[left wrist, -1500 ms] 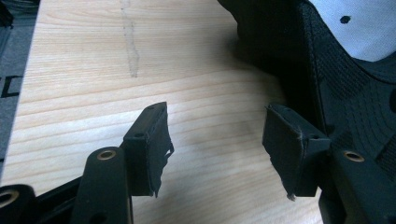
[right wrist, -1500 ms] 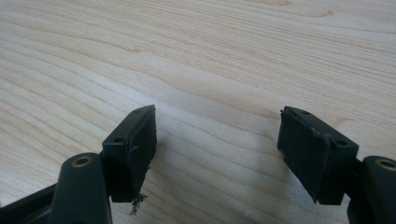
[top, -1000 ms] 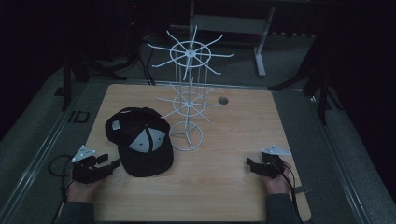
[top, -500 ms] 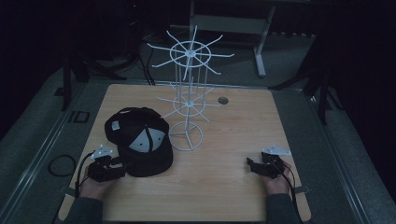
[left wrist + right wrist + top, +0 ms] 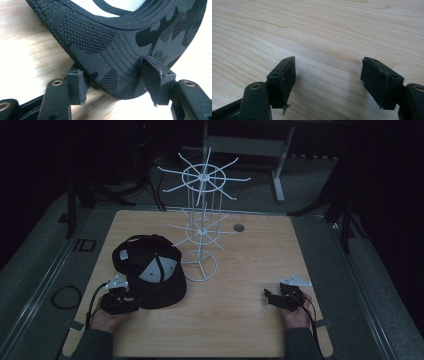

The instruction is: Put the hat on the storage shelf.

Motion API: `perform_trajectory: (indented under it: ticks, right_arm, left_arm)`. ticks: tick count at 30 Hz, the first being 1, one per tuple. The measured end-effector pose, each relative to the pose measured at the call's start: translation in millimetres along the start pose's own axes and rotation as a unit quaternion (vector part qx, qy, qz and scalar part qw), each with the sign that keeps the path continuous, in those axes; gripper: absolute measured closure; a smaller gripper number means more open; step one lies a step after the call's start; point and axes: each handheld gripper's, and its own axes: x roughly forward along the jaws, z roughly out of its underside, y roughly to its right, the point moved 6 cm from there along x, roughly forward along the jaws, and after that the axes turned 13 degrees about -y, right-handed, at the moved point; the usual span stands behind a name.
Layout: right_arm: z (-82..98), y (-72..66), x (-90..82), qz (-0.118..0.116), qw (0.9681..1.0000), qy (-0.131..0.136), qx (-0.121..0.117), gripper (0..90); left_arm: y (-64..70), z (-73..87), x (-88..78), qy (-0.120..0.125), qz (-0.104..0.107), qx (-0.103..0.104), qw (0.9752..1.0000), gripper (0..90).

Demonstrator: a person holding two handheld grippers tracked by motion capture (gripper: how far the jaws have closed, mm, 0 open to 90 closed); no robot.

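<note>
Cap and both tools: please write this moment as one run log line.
left tool: closing around cap brim, one jaw over, one under | right tool: open, nothing held, over table | wire rack: bare

Dim overhead feed, bright close-ups

My high view was murky beyond the surface (image 5: 240, 270); both gripper views glared white on the wood, near parts soft.

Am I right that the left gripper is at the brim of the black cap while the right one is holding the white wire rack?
Not quite. The left gripper is indeed at the brim of the black cap, its fingers closing around the brim edge. But the right gripper holds nothing: the right gripper view shows it open over bare table, and the high view shows the white wire rack standing untouched.
</note>
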Motion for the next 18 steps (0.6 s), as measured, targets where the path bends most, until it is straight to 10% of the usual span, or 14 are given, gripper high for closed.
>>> perform_trajectory:
  ticks: [12,18]
  right_arm:
    - [-0.1,0.1,0.0,0.000,1.0000,0.000,-0.001,27.7]
    - [-0.2,0.1,0.1,0.000,1.0000,0.001,-0.002,27.7]
  left_arm:
    - [13.1,-10.7,-4.4,0.003,0.034,0.017,0.9993,63.6]
    - [17.9,-16.1,-8.8,0.034,0.084,0.003,0.9959,74.0]
